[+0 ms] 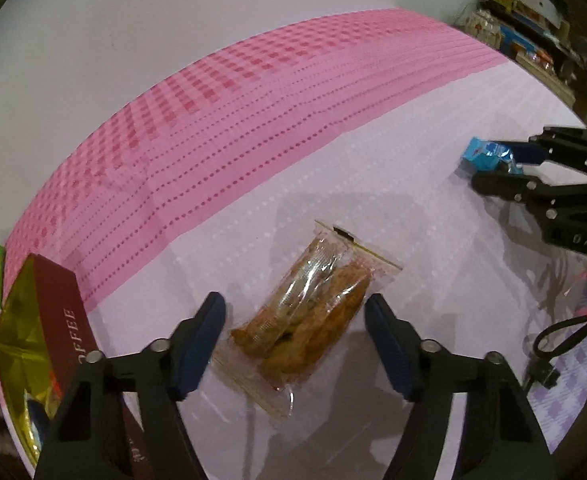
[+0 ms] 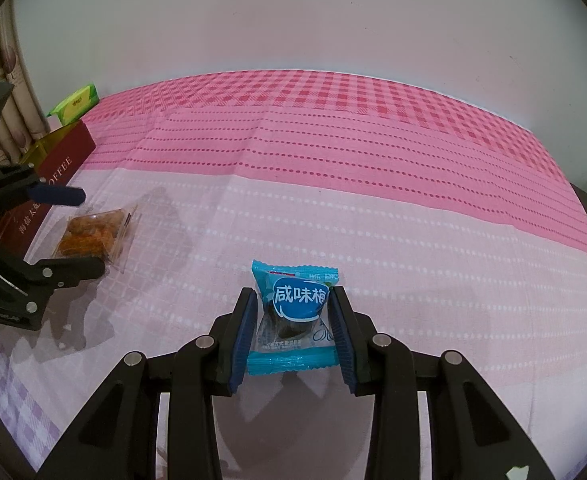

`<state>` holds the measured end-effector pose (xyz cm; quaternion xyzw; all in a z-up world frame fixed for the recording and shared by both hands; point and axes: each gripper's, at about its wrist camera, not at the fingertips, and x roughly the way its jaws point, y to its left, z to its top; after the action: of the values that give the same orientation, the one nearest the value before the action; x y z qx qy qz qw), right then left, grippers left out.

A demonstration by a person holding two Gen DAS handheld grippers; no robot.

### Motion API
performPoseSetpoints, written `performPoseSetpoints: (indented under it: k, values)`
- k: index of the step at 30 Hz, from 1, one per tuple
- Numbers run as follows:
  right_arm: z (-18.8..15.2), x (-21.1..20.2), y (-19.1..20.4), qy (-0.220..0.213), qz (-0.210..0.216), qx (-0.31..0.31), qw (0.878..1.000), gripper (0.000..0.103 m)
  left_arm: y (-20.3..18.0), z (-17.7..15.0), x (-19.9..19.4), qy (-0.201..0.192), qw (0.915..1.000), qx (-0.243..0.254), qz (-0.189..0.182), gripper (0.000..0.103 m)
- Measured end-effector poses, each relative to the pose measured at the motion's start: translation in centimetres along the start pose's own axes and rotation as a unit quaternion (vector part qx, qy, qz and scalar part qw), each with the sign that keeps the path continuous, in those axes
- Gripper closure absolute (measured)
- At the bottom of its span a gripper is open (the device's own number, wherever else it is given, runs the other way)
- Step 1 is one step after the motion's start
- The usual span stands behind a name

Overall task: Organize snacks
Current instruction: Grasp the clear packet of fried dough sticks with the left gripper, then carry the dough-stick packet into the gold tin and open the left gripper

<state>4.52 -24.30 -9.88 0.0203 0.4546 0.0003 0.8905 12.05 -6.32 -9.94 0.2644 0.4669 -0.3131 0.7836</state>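
Observation:
A clear packet of brown biscuits [image 1: 311, 312] lies on the pink cloth. My left gripper [image 1: 295, 308] is open, one finger on each side of the packet, apart from it. The packet [image 2: 91, 236] and the left gripper [image 2: 77, 232] also show at the left of the right wrist view. My right gripper [image 2: 291, 316] is shut on a blue plum candy packet [image 2: 295, 312], held just above the cloth. In the left wrist view the right gripper [image 1: 489, 166] and blue packet [image 1: 485, 154] are at the far right.
A dark red coffee box [image 1: 59, 320] with a gold inside stands open at the left, also visible in the right wrist view [image 2: 59, 160]. A green packet [image 2: 75, 104] lies behind it. A wall borders the far edge. Shelves with goods [image 1: 525, 12] stand at the right.

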Motion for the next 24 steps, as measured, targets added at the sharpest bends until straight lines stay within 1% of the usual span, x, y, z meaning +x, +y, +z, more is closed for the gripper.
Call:
performPoseSetpoints:
  k: [1, 3, 5, 9, 11, 12, 14, 19, 24]
  values:
    - [0.0, 0.0, 0.0, 0.000, 0.000, 0.000, 1.000, 0.069, 0.1, 0.0, 0.0, 0.000, 1.0000, -0.003, -0.005, 0.039]
    - [0.0, 0.0, 0.0, 0.000, 0.000, 0.000, 1.000, 0.068, 0.1, 0.0, 0.0, 0.001, 0.9999, -0.011, -0.013, 0.049]
    - [0.0, -0.1, -0.1, -0.001, 0.001, 0.000, 1.000, 0.068, 0.1, 0.0, 0.0, 0.003, 0.9997, -0.018, -0.015, 0.051]
    - [0.0, 0.0, -0.1, 0.000, 0.000, 0.000, 1.000, 0.068, -0.2, -0.3, -0.3, 0.002, 0.9996, -0.028, -0.006, 0.054]
    - [0.0, 0.0, -0.1, -0.001, 0.001, 0.001, 1.000, 0.068, 0.0, -0.5, -0.4, 0.001, 0.9991, -0.043, -0.006, 0.058]
    - [0.0, 0.0, -0.1, -0.001, 0.001, 0.000, 1.000, 0.068, 0.1, -0.5, -0.5, -0.001, 0.9987, -0.051, -0.006, 0.063]
    - [0.0, -0.1, -0.1, -0.001, 0.001, 0.001, 1.000, 0.068, 0.6, -0.6, -0.8, -0.001, 0.9973, -0.073, -0.010, 0.065]
    - [0.0, -0.1, -0.1, -0.001, 0.001, 0.000, 1.000, 0.068, 1.3, -0.8, -1.3, -0.005, 0.9943, -0.106, -0.007, 0.065]
    - [0.0, -0.1, -0.1, -0.001, 0.001, 0.000, 1.000, 0.068, 1.8, -0.9, -2.5, -0.015, 0.9926, -0.121, 0.000, 0.065]
